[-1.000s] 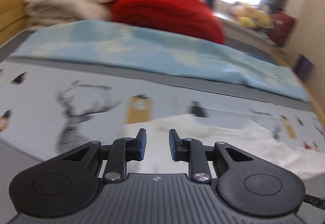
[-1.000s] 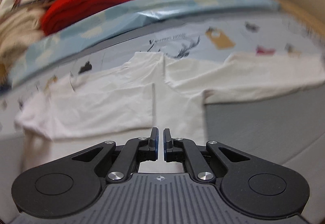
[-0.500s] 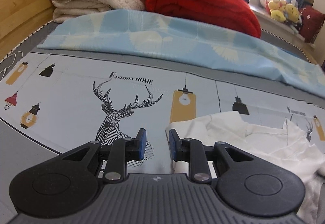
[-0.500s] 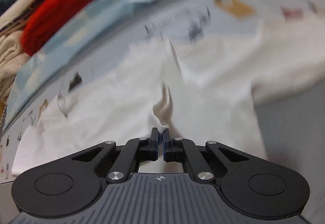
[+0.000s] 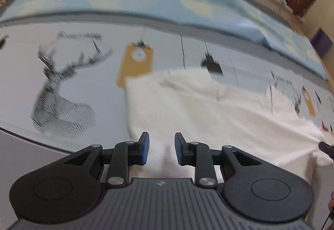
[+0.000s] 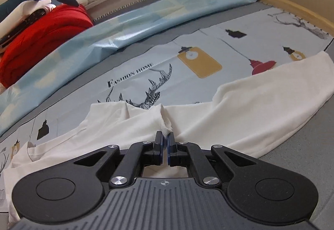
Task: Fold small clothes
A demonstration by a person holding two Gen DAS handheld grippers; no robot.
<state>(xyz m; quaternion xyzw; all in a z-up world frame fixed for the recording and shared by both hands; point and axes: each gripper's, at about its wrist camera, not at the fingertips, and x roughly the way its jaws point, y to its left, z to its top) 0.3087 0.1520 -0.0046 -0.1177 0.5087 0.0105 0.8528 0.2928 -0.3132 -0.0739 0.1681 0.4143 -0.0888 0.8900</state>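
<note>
— Both grippers have come lower since a second ago; the right gripper (image 6: 165, 142), which hovered over the shirt (image 6: 129, 132), now has a ridge of it pulled up.

— Clamped on it?

— Yes, jaws pinched tight on a fold of white cloth near the middle. The left gripper (image 5: 159, 146) stands partly parted over the shirt's left edge (image 5: 128, 104), nothing pressed between its pads.

— How does the shirt lie?

— Flat on the printed sheet (image 6: 146, 75), long axis across the bed, one sleeve (image 6: 271, 92) stretching out right, ahead of the grippers.

— Room?

— Bare sheet beyond the collar up to the blue cloth (image 6: 125, 27); I'd judge the fold goes crosswise, with the left one nearer its free edge.
</note>
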